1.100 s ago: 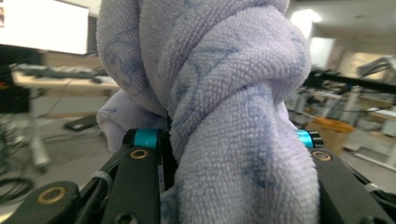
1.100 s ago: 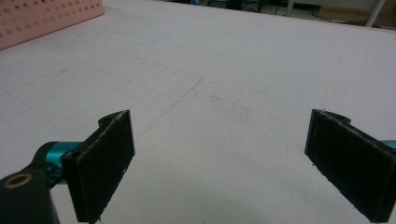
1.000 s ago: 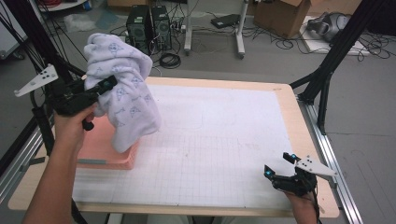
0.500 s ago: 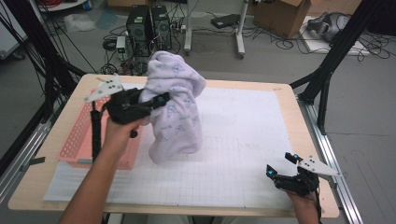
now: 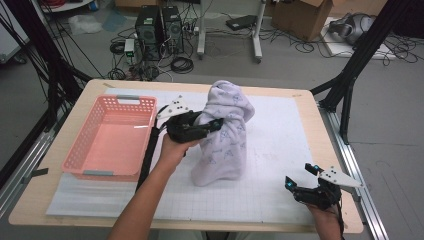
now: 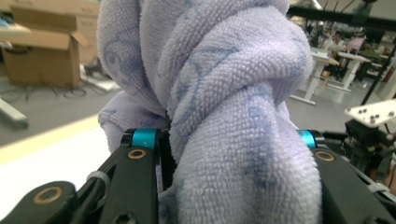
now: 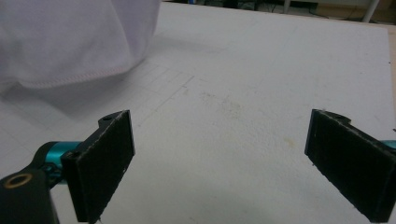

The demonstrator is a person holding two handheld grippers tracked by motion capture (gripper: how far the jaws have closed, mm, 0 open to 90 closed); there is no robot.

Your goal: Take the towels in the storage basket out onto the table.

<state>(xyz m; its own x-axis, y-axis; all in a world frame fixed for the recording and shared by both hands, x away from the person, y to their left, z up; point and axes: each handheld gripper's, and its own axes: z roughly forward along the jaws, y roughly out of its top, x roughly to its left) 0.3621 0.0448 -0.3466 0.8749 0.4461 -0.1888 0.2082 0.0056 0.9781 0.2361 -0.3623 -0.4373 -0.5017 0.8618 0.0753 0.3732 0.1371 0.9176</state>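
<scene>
Gripping a bunched lavender towel (image 5: 223,135) between its jaws, the left gripper (image 5: 212,125) holds it upright at the worktop's (image 5: 280,150) middle, hem on the mat — the right gripper (image 5: 302,176) rests wide open, empty, near the front right corner.

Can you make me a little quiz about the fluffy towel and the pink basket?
1. True or false: the left hand-held gripper is shut on the towel.
2. What lies inside the pink basket? A) socks B) nothing C) a cup
3. How do the jaws of the right hand-held gripper stand?

Key
1. True: a thick bunch of towel is squeezed between its jaws.
2. B.
3. Wide apart, nothing between them, over the white mat.
</scene>
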